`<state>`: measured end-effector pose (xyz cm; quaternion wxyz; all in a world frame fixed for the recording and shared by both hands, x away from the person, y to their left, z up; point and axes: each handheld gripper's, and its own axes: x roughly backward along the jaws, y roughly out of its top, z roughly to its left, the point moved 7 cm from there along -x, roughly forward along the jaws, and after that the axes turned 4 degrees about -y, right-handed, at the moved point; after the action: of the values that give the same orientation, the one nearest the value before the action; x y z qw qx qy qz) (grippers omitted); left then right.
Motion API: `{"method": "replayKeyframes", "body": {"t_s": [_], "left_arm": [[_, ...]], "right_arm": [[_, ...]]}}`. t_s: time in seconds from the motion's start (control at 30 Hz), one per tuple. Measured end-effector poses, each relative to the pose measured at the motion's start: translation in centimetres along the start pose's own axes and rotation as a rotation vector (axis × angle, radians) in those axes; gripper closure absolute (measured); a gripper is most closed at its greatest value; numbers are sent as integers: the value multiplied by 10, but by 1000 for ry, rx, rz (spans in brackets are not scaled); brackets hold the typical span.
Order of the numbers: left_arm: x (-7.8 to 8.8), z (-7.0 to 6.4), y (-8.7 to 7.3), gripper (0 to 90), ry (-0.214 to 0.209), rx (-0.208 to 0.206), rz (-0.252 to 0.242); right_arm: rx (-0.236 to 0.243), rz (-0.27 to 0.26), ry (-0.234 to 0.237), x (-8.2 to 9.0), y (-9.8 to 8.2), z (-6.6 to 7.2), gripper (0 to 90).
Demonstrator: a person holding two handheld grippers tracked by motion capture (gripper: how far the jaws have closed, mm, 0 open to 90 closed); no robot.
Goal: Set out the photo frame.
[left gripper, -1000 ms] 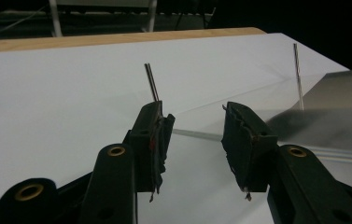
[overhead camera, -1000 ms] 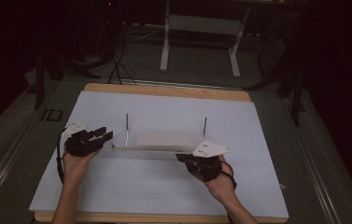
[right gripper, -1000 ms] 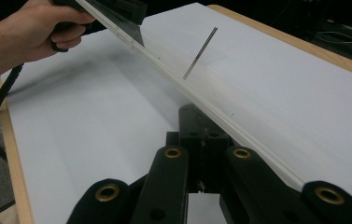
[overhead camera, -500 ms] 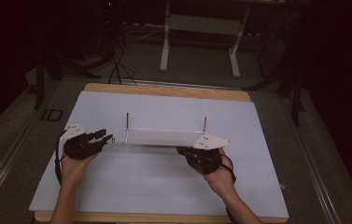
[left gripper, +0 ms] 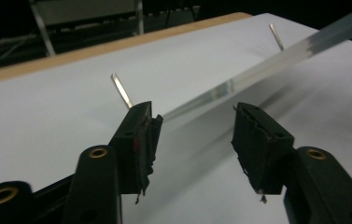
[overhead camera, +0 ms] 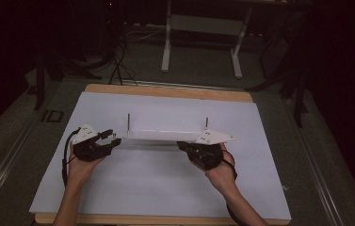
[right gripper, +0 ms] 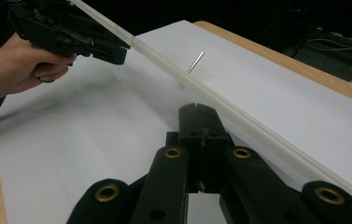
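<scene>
Centrally, a wooden table (overhead camera: 165,90) carries a white sheet (overhead camera: 165,183) that covers nearly all of its top, leaving a strip of wood bare along the far edge. Near the middle of the sheet, a long clear plate (overhead camera: 163,134) lies crosswise, its two ends reaching toward the two grippers. Two thin metal pins (overhead camera: 128,121) stand upright just behind the plate, one near each end.

At the plate's left end, the left gripper (overhead camera: 111,140) sits in the person's left hand (overhead camera: 78,167). Its jaws have just been opening and now stand wide apart. In the left gripper view, the plate's end (left gripper: 239,81) reaches into the gap, right at the inner face of the left jaw and well apart from the right jaw; the pads do not press on it.

At the plate's right end, the right gripper (overhead camera: 184,147) is held in the right hand (overhead camera: 220,172). In the right gripper view, its jaws are pressed fully together, with nothing seen between them, and the plate (right gripper: 239,112) runs past just beside them, stretching away to the left gripper (right gripper: 117,51) in the far corner. Whether the closed jaws touch the plate's edge cannot be told.
</scene>
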<state>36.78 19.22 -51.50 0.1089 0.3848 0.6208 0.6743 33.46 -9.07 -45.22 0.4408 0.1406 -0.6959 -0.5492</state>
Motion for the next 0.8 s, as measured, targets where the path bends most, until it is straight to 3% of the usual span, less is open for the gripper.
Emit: {"method": "replayKeyframes", "body": {"t_s": [0.13,0.3,0.5,0.63,0.8], "left_arm": [[-7,-1,5,385,5,-10,-26],[-15,-1,11,330,-23,-12,-60],[-26,-9,17,349,-56,-47,-62],[-27,-8,20,377,-48,-41,-75],[-29,-6,23,379,-37,-30,-85]], "right_arm": [[-1,-1,-2,-1,3,-2,900],[-4,-5,-6,-2,6,-3,900],[-7,-10,-6,-4,10,-5,900],[-16,-20,-12,-4,14,-8,900],[7,-22,-33,-4,15,-10,873]]}}
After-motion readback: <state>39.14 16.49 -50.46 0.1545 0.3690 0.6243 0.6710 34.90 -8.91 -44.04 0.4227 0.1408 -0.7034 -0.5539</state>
